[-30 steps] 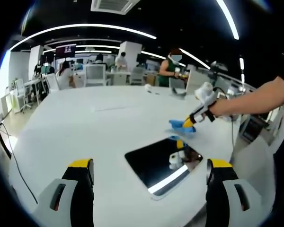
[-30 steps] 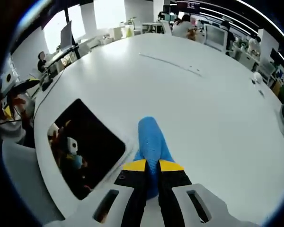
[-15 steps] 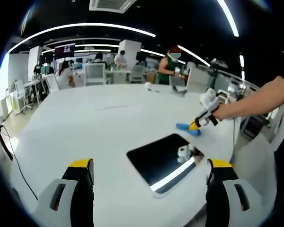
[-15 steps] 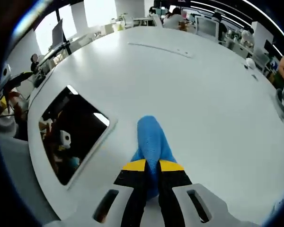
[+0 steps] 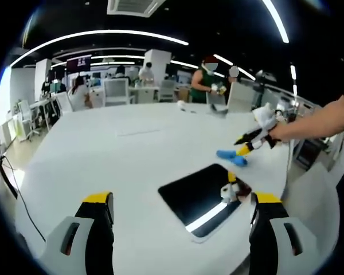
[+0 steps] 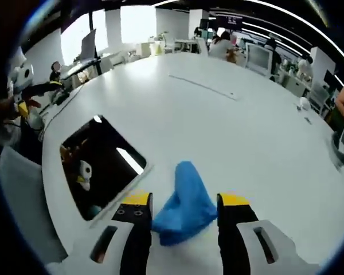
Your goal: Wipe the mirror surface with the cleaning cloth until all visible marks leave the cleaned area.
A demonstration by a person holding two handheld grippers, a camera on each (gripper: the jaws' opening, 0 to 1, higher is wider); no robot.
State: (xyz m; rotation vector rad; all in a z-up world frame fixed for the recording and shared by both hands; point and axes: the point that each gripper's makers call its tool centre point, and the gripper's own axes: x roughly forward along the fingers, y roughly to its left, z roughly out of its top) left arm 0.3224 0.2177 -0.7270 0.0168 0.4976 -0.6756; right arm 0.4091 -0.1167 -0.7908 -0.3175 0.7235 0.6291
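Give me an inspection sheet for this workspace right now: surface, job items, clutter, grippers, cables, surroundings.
Surface: white table, bare around the mirror.
Job's things: mirror flat near the table edge; blue cleaning cloth beside it, not on the glass.
Clutter: small white object at the far edge.
Grippers: right hand-held gripper open, cloth between jaws; left hand-held gripper open, empty.
Cables: dark cable off the table edge.
Surroundings: open office, desks, chairs, people.

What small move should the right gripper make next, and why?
Probably draw the right gripper back: its jaws stand open around the blue cleaning cloth, which lies on the white table beside the mirror, apparently released.
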